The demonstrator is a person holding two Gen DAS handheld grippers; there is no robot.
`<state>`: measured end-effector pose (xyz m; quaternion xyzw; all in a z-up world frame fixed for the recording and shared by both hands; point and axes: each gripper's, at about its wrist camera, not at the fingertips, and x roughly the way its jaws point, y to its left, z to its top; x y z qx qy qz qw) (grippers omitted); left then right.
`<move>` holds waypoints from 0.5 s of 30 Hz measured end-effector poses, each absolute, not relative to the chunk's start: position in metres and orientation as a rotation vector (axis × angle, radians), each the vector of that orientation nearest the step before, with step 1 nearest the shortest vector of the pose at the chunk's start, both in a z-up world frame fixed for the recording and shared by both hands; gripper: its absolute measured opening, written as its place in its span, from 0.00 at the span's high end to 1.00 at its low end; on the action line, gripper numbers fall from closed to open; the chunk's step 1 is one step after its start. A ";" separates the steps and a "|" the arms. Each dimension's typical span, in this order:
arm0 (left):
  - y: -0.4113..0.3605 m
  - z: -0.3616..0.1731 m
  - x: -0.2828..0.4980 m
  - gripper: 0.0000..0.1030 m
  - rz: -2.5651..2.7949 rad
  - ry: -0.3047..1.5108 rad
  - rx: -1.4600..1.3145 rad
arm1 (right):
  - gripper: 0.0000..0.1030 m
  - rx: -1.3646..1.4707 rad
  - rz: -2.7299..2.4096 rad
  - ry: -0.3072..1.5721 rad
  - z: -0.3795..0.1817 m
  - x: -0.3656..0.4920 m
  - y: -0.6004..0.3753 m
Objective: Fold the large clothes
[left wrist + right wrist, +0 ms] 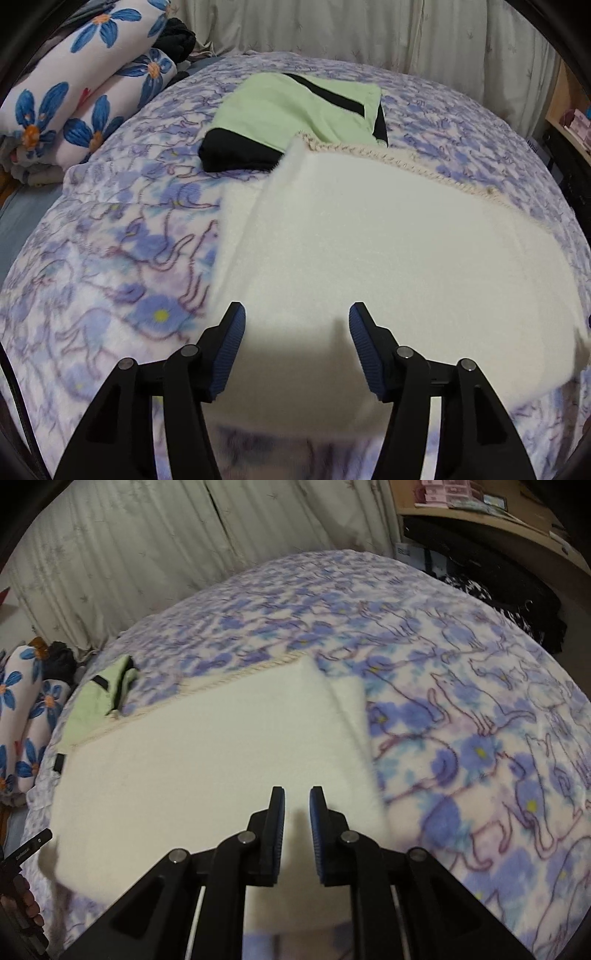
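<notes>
L claw (297, 314) wide, empty | R claw (297, 797) narrow gap, empty | both over cream blanket (369, 240)

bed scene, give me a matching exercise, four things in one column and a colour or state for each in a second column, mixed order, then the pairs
Things:
1. white blanket
2. green garment
3. left gripper
4. rolled quilt

Colour or state:
A. white with big blue flowers
B. jaws apart, nothing between them
C. pale green with a black stripe
D. cream, folded, stitched edge on the far side

Pairs: 1-D, 2-C, 3-B, 4-A
</notes>
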<state>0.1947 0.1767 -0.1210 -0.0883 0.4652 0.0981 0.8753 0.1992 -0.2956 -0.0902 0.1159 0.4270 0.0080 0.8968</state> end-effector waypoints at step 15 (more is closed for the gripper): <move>0.129 -0.087 0.129 0.37 0.127 0.945 -0.242 | 0.68 0.206 0.254 0.898 -0.072 0.150 -0.189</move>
